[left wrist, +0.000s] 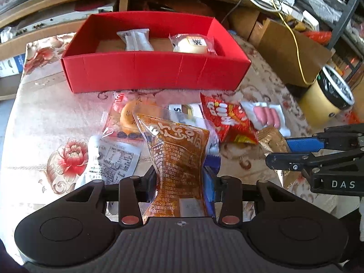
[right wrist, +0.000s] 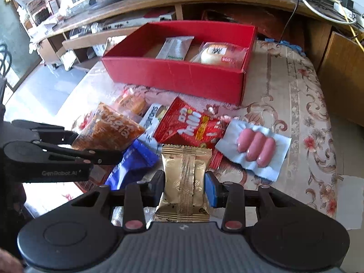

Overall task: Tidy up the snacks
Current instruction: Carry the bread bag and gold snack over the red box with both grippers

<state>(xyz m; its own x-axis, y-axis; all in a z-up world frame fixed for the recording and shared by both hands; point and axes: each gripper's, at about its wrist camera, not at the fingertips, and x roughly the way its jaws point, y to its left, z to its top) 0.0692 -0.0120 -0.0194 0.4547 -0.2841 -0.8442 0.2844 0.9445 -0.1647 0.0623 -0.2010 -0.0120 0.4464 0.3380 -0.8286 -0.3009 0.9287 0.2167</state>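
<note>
Left wrist view. The left hand-held gripper is closed on the brown sauce packet; its jaws pinch the packet at the waist, where the film visibly narrows, and the upper part stands free above the pile. Judged handling: a soft, light pouch with slick film and loose contents that can shift; a mid-body grip across the width is suitable, but excess force may stress the seals. The red box stands beyond the pile on the floral-cloth desk and already contains a white wrapped bar and a round bun in clear wrap. Still loose on the desk are a red chip bag, a sausage pack and a white pouch.

Right wrist view. The right hand-held gripper is closed on the gold wrapped snack, with the jaws pressing its two long edges. Judged handling: light, foil-wrapped, slightly crisp, probably a crushable cake or wafer; hold it by the sides with light pressure, as shown. A blue packet lies just beside it to the left. The red box appears ahead, open-topped, with free floor space toward its left end.
</note>
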